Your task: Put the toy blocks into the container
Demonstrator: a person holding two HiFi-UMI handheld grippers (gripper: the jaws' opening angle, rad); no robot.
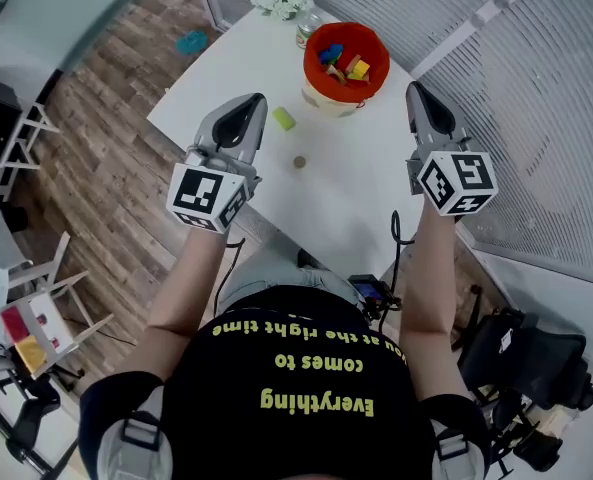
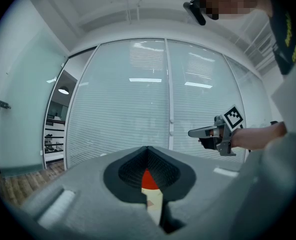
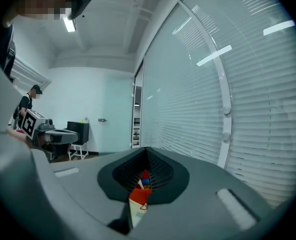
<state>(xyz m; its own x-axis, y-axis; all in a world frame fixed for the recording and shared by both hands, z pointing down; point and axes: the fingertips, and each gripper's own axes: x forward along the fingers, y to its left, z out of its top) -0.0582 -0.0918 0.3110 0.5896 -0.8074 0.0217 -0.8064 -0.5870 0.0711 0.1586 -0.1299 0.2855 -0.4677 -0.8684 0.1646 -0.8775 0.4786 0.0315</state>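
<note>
Container [image 1: 314,80] held several blocks [image 1: 348,66]; green block [image 1: 284,118] remained on table [image 1: 356,193]; left hand-held gripper [image 1: 255,101] and right hand-held gripper [image 1: 415,90] stood closed, empty.

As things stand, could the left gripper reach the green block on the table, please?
Probably yes: the green block lies in the open on the table close by the left gripper, with nothing between them. Its jaws are together, so they must open first.
</note>
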